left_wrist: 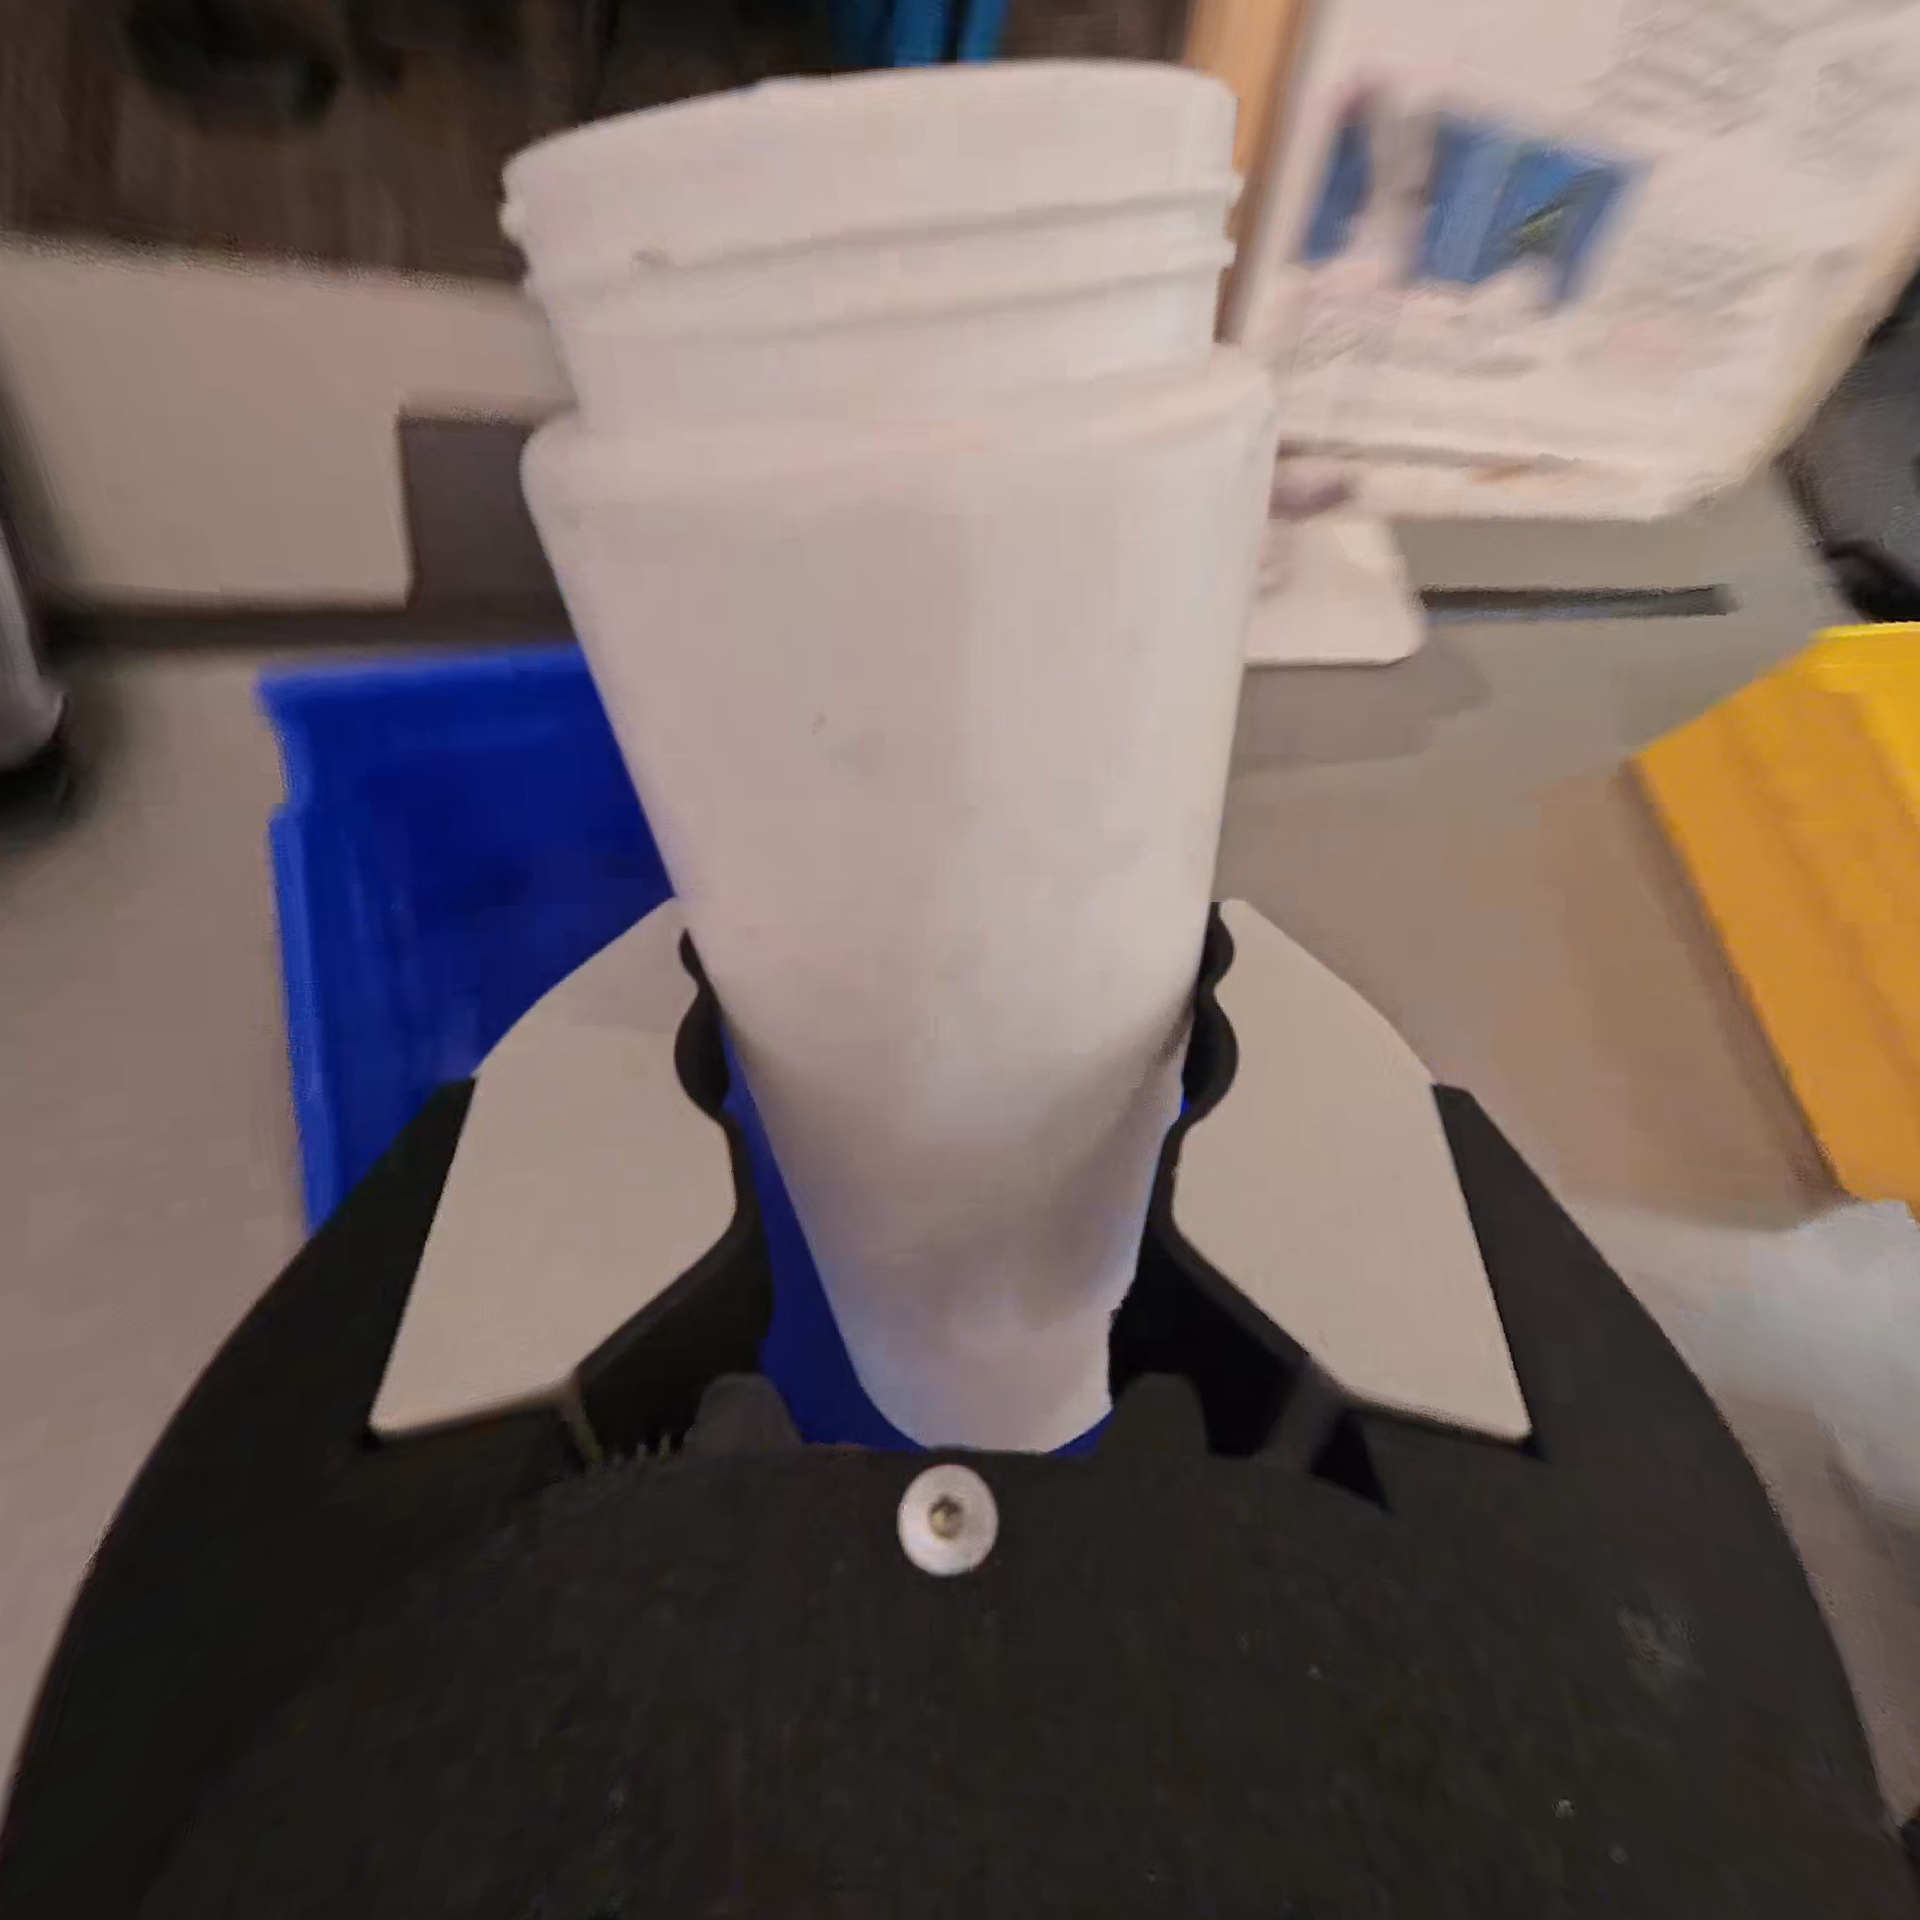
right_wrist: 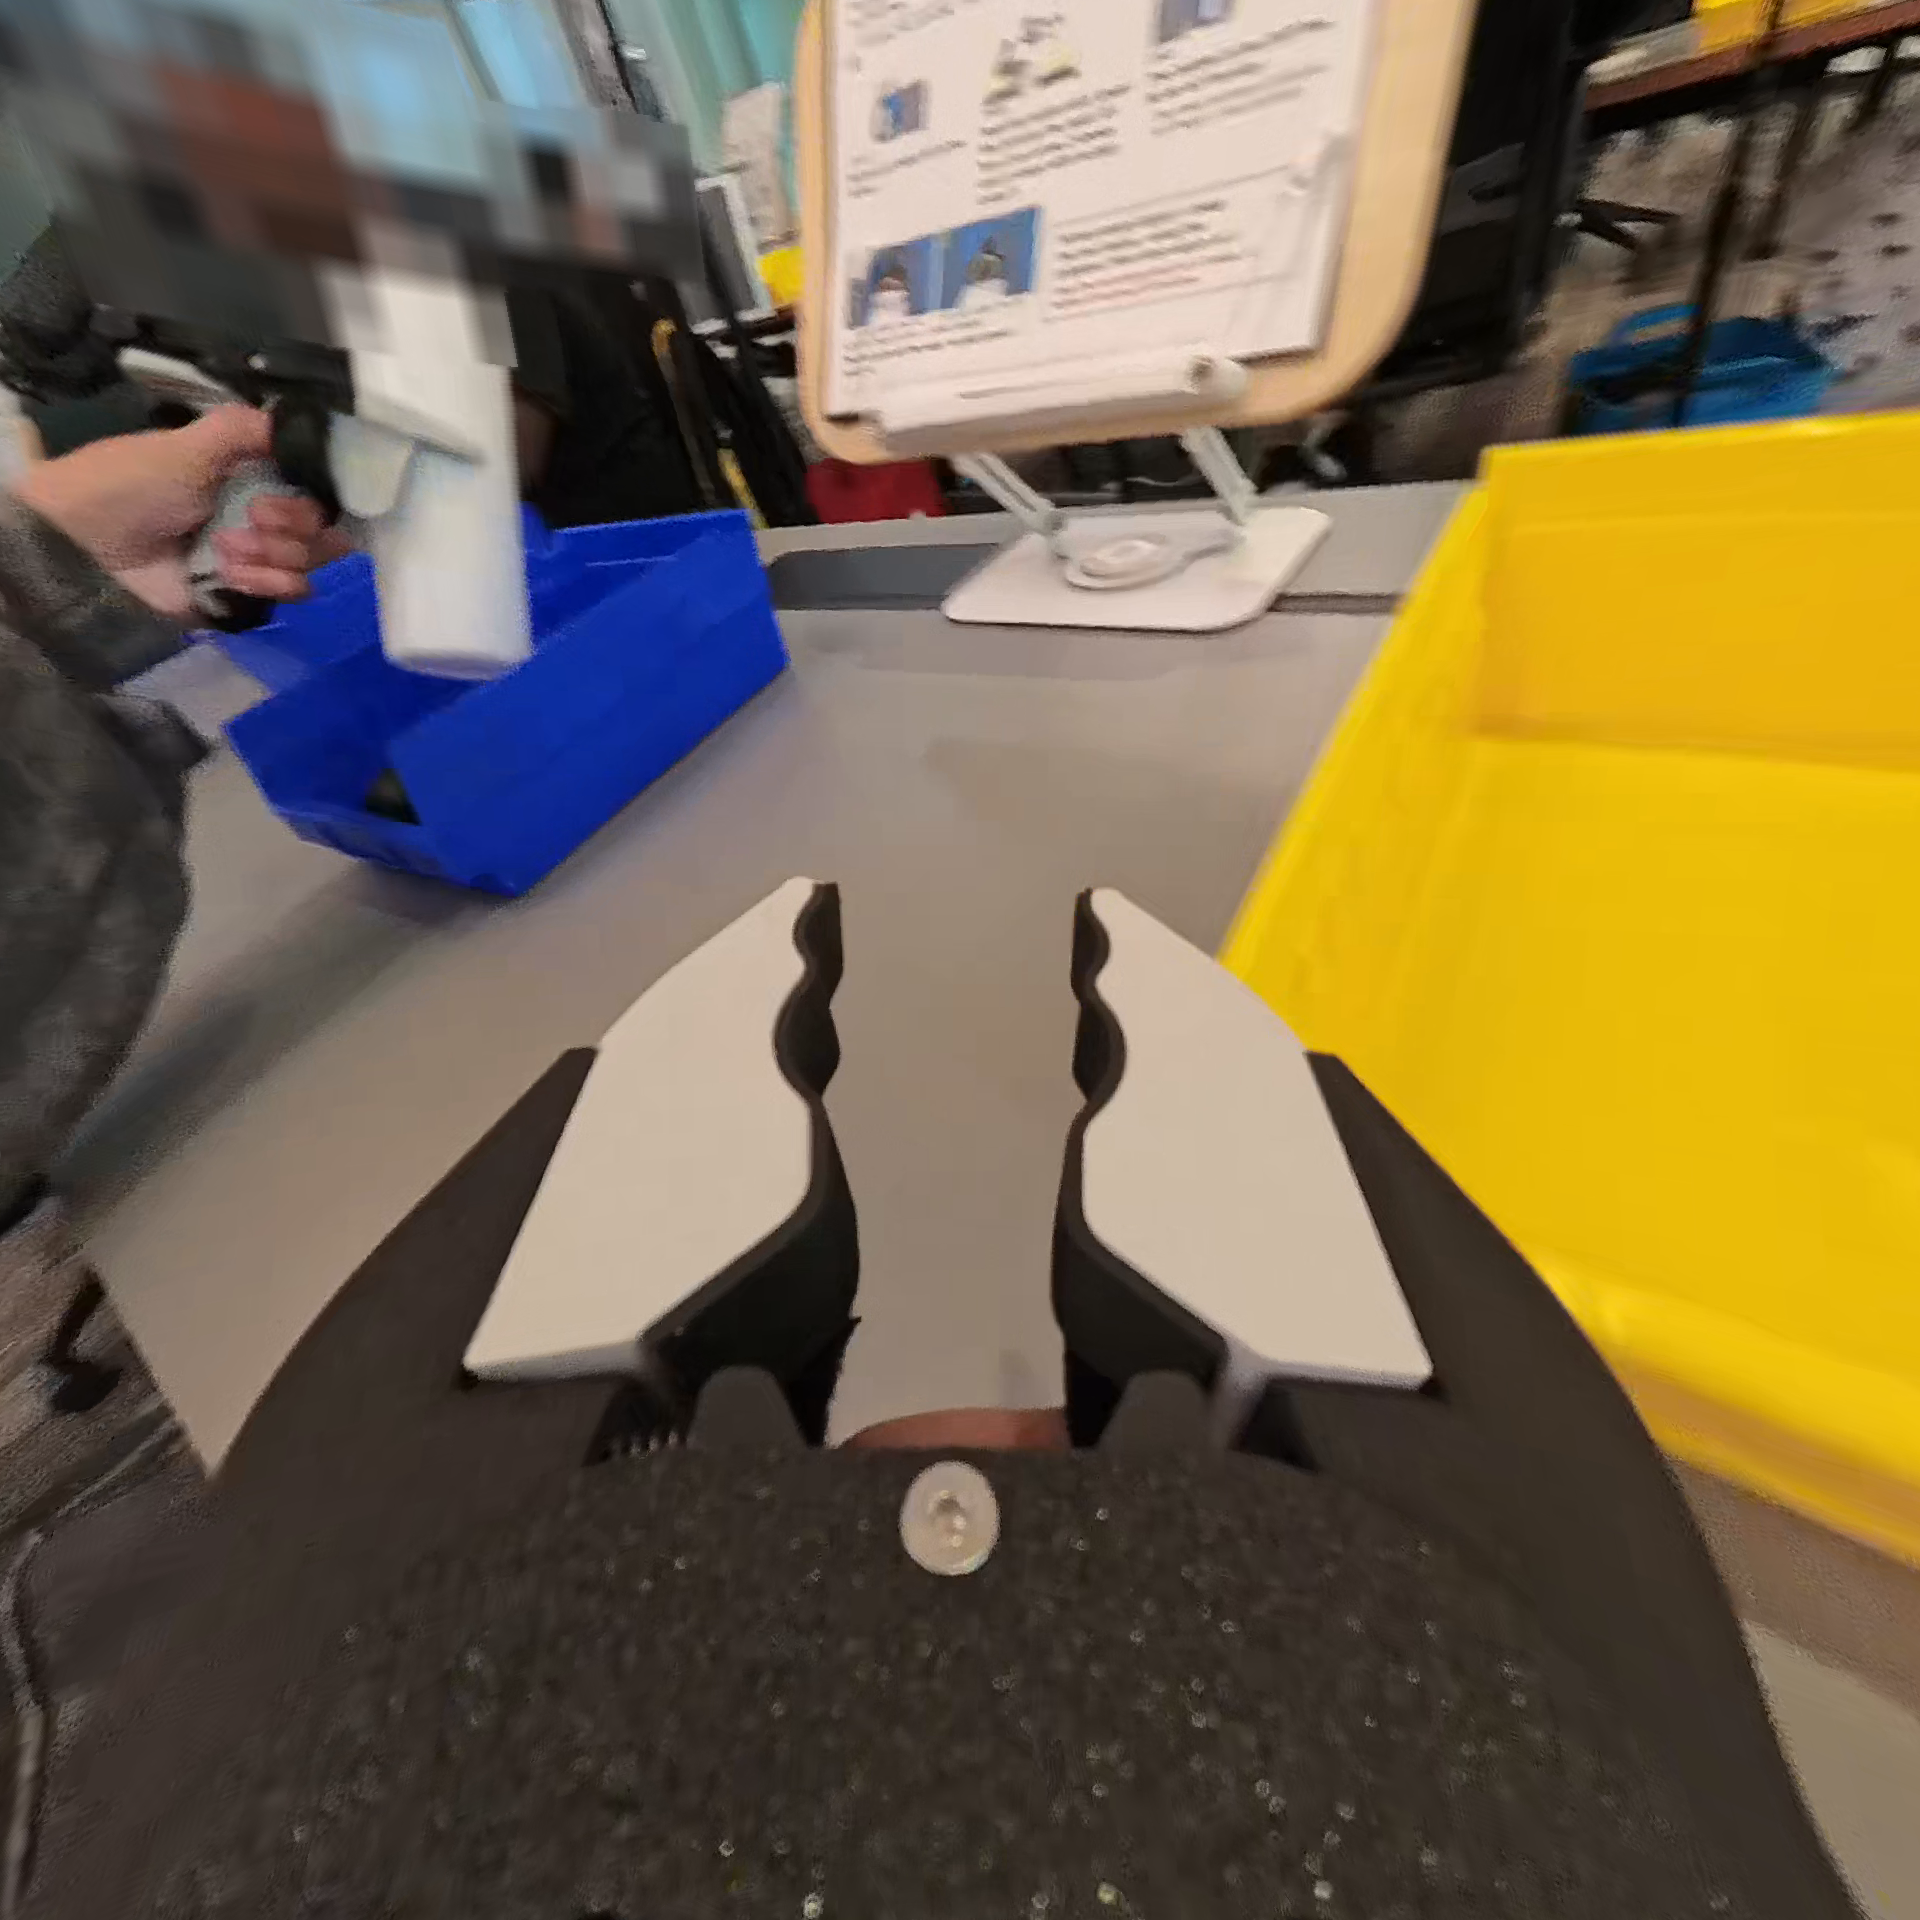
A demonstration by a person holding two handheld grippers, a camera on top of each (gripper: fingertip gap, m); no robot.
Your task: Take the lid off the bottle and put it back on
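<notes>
My left gripper (left_wrist: 956,935) is shut on the body of a white plastic bottle (left_wrist: 894,665) and holds it in the air over the blue bin. The bottle's threaded neck (left_wrist: 873,239) is bare, with no lid on it. No lid shows in either view. In the right wrist view the bottle (right_wrist: 447,520) hangs in the left gripper (right_wrist: 364,457), held by a person's hand (right_wrist: 156,520); a mosaic patch covers its top. My right gripper (right_wrist: 956,899) is open and empty above the grey table (right_wrist: 935,790).
A blue bin (right_wrist: 582,707) stands at the table's left, also in the left wrist view (left_wrist: 436,894). A large yellow bin (right_wrist: 1610,883) fills the right side. A tilted board with printed sheets (right_wrist: 1091,208) stands on a white stand at the back.
</notes>
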